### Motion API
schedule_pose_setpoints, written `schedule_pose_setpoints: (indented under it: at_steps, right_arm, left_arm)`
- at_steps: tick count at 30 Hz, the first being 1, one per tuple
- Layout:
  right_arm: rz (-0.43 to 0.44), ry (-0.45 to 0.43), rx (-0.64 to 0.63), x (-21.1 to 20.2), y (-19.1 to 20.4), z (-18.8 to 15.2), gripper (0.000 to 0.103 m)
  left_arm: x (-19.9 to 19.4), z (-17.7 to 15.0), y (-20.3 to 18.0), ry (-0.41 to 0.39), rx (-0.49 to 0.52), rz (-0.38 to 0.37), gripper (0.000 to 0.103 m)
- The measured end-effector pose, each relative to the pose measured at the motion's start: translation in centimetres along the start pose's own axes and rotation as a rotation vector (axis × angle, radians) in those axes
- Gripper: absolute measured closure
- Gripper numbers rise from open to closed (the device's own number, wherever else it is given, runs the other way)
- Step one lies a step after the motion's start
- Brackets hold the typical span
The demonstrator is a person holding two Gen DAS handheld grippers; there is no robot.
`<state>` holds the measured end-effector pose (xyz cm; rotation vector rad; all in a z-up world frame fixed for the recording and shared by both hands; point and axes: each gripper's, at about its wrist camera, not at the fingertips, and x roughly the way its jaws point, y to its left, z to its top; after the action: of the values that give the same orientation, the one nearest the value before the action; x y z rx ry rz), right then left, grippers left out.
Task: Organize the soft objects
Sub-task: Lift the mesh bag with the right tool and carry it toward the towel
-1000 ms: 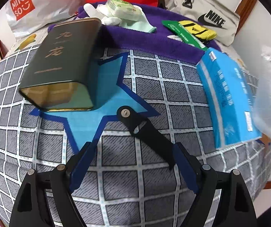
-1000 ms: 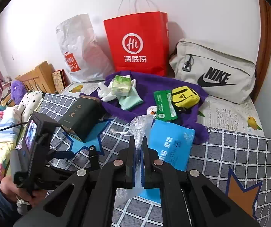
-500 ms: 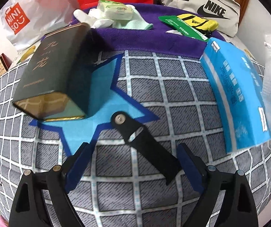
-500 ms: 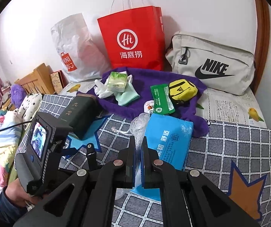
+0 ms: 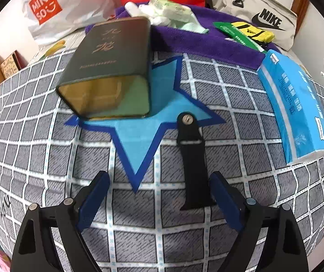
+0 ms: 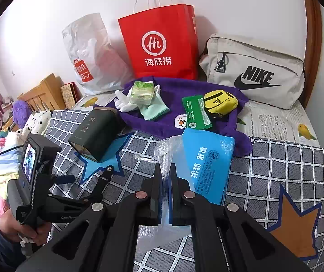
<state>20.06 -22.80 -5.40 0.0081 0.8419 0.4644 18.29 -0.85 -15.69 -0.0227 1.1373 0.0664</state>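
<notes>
Swinging since the earlier frame, my left gripper [image 5: 159, 195] now straddles the black strap [image 5: 192, 165], jaws closing untouched, while my right gripper [image 6: 165, 181] pinches the clear bubble-wrap bag [image 6: 167, 151] aloft for loading.

Against the wall behind the checked bedspread [image 6: 286, 163]: white Miniso bag [image 6: 89, 56] at left, red paper bag [image 6: 159, 45] at centre, beige Nike bag [image 6: 257, 72] at right. On the bedspread's blue star patch [image 5: 143, 133]: dark green tin [image 5: 110, 68], lying on its side. At the bedspread's left edge: wooden headboard [image 6: 43, 93], purple plush [image 6: 20, 112].
</notes>
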Motion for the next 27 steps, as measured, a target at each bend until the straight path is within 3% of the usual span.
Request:
schedule_pose_setpoints:
  at_steps: [2, 4, 7, 12, 15, 18, 22, 27]
  right_arm:
    - [0.001, -0.002, -0.003, -0.1, 0.1, 0.0, 0.099]
    - [-0.002, -0.002, -0.006, -0.1, 0.1, 0.1, 0.099]
    - [-0.005, -0.004, -0.002, -0.1, 0.1, 0.1, 0.099]
    - [-0.015, 0.002, 0.004, 0.0, -0.2, 0.0, 0.099]
    - [-0.022, 0.006, 0.006, 0.1, -0.2, 0.0, 0.099]
    - [-0.031, 0.011, 0.010, 0.0, -0.2, -0.1, 0.099]
    - [-0.057, 0.009, 0.011, -0.3, 0.0, 0.0, 0.099]
    - [-0.061, -0.009, -0.002, -1.2, 0.5, 0.4, 0.099]
  left_arm:
    - [-0.1, 0.0, -0.3, -0.028, 0.022, -0.006, 0.031]
    - [-0.3, 0.2, -1.4, -0.052, 0.059, -0.035, 0.058]
    - [-0.4, 0.5, -2.5, -0.061, 0.110, -0.094, 0.082]
    - [-0.5, 0.1, -3.0, -0.055, 0.106, -0.123, 0.081]
    - [-0.3, 0.3, -2.8, -0.053, 0.078, -0.171, 0.071]
    - [-0.3, -0.1, -3.1, -0.072, 0.108, -0.151, 0.071]
    - [-0.2, 0.1, -3.3, -0.077, 0.129, -0.114, 0.081]
    - [-0.4, 0.5, -2.3, -0.058, 0.108, -0.151, 0.083]
